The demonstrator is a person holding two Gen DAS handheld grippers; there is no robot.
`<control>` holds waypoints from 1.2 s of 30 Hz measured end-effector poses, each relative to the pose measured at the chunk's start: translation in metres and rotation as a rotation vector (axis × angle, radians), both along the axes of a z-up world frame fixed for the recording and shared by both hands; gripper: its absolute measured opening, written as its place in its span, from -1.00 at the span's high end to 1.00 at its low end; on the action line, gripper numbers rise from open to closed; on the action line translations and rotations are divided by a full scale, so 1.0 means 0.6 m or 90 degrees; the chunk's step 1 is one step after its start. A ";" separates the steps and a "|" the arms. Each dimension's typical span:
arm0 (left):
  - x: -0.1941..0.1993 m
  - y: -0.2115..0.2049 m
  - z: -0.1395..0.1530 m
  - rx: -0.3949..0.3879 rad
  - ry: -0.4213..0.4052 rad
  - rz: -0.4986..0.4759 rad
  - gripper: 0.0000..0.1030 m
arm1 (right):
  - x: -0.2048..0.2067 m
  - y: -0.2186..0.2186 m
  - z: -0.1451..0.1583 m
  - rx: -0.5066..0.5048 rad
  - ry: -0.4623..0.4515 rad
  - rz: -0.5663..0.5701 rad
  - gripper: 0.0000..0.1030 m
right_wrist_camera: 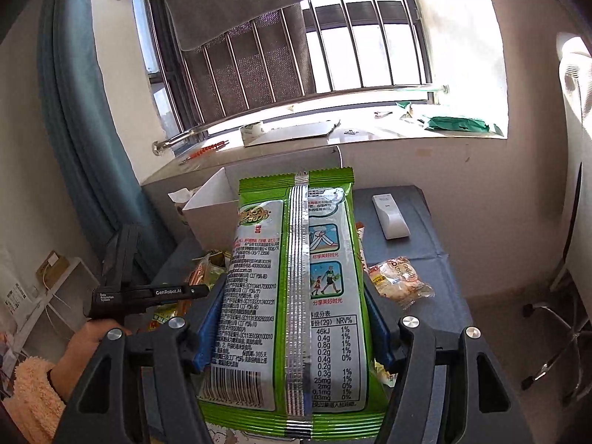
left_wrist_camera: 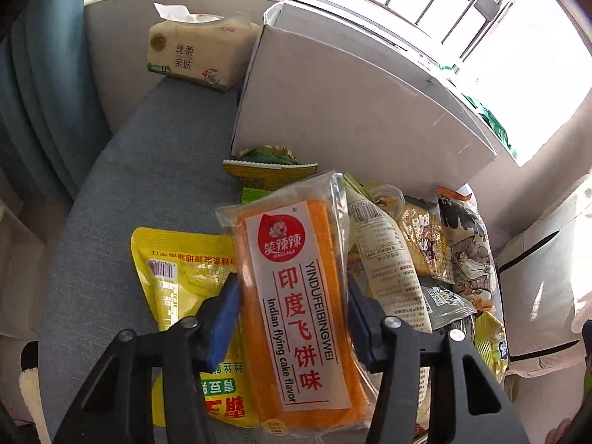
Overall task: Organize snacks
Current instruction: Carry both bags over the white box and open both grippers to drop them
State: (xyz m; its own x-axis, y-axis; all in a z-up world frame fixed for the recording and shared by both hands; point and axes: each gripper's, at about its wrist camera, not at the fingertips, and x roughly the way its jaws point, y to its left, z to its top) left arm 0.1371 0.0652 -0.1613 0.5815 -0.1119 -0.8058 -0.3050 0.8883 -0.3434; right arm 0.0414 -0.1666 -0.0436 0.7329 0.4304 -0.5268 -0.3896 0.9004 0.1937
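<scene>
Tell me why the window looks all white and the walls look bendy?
Right wrist view: sun floods the window, so the glass washes out white. Left wrist view: the same glare whitens the window, and the fisheye lens curves the white box.

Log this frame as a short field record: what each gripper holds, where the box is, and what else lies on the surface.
left gripper: shut on the orange packet, labelled "Indian flying cake flavor"
right gripper: shut on the green bag, back side with the nutrition table facing the camera
white box: open, at the back of the grey surface, below the window
loose snacks: yellow pouch beside the orange packet; a pile of mixed packets to its right
other items: tissue pack, white remote
</scene>
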 end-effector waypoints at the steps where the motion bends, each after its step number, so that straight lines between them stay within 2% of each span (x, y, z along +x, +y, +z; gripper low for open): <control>1: -0.011 -0.003 0.011 0.011 -0.015 -0.005 -0.08 | 0.000 0.002 0.000 -0.002 0.000 0.002 -0.36; 5: -0.051 -0.030 0.079 0.088 -0.100 -0.033 -0.04 | 0.003 0.006 -0.002 -0.004 -0.002 0.007 -0.36; 10: -0.069 -0.036 0.165 0.105 -0.187 -0.065 -0.03 | 0.028 0.017 -0.003 0.015 0.009 0.031 -0.36; 15: -0.009 -0.030 0.227 0.112 -0.242 -0.077 -0.03 | 0.091 0.044 0.026 0.032 0.012 0.051 -0.35; 18: 0.038 -0.008 0.262 0.102 -0.252 -0.083 -0.03 | 0.145 0.071 0.048 0.028 0.003 0.065 -0.34; 23: 0.154 0.024 0.299 0.099 -0.240 -0.077 -0.03 | 0.275 0.103 0.067 0.051 0.048 0.065 -0.33; 25: 0.205 0.036 0.304 0.132 -0.216 -0.073 -0.03 | 0.331 0.120 0.071 0.033 0.056 0.055 -0.33; 26: 0.231 0.041 0.303 0.152 -0.201 -0.065 -0.03 | 0.359 0.129 0.070 0.020 0.062 0.054 -0.33; 29: 0.296 0.060 0.282 0.140 -0.158 -0.069 -0.03 | 0.427 0.156 0.063 -0.019 0.075 0.045 -0.33; 31: 0.327 0.063 0.267 0.152 -0.136 -0.075 -0.04 | 0.458 0.172 0.057 -0.043 0.076 0.041 -0.34; 32: 0.338 0.064 0.258 0.159 -0.125 -0.075 -0.12 | 0.473 0.178 0.052 -0.047 0.085 0.049 -0.40; 33: 0.351 0.064 0.250 0.166 -0.109 -0.075 -0.20 | 0.486 0.183 0.048 -0.050 0.099 0.053 -0.56; 34: 0.358 0.065 0.240 0.165 -0.087 -0.075 -0.52 | 0.503 0.187 0.043 -0.056 0.125 0.048 -0.73; 35: 0.359 0.068 0.233 0.161 -0.073 -0.070 -0.69 | 0.516 0.188 0.037 -0.059 0.148 0.036 -1.00; 36: 0.355 0.071 0.230 0.154 -0.071 -0.065 -0.73 | 0.522 0.186 0.033 -0.061 0.163 0.030 -1.00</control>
